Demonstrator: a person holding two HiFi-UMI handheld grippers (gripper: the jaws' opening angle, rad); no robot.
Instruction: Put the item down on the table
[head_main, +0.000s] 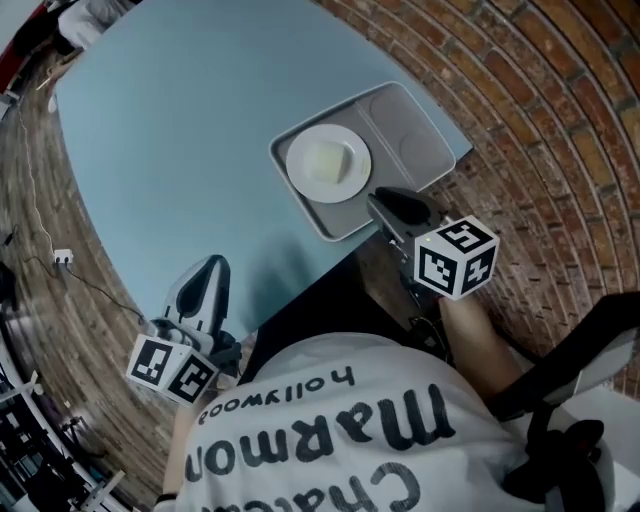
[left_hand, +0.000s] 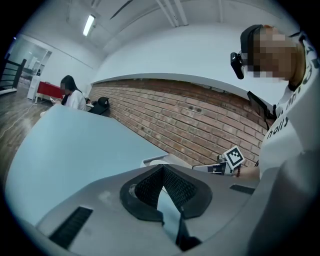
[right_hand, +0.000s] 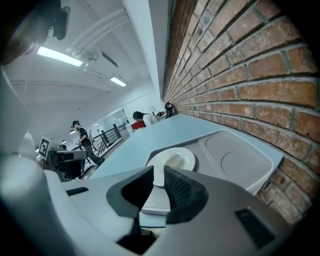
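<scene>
The left claw (head_main: 213, 263) hangs off the near edge of the pale blue tabletop (head_main: 180, 130), well apart from everything on it. In its own view its pads meet at the tips (left_hand: 161, 169) with nothing between them, so it takes no part in this step.

Further right, a grey tray (head_main: 415, 140) lies at the tabletop's near right edge, close to the brick wall (right_hand: 240, 65). It looks flat and appears to be resting on the surface. A white plate (head_main: 298, 175) sits in its left compartment with a pale piece of food (head_main: 332, 158) on it, and the right compartments are bare.

The right claw (head_main: 380, 198) meets the tray at the middle of its near rim. In the right gripper view the jaws stand narrow, with that rim (right_hand: 150, 197) filling the gap between the pads, so the right claw (right_hand: 157, 172) appears to be gripping the tray.

The set-down seems nearly done. By this reading, the next move is to part the jaws and draw the claw straight back along the rim's plane. It should neither lift nor drag, since the tray sits so close to the edge.
</scene>
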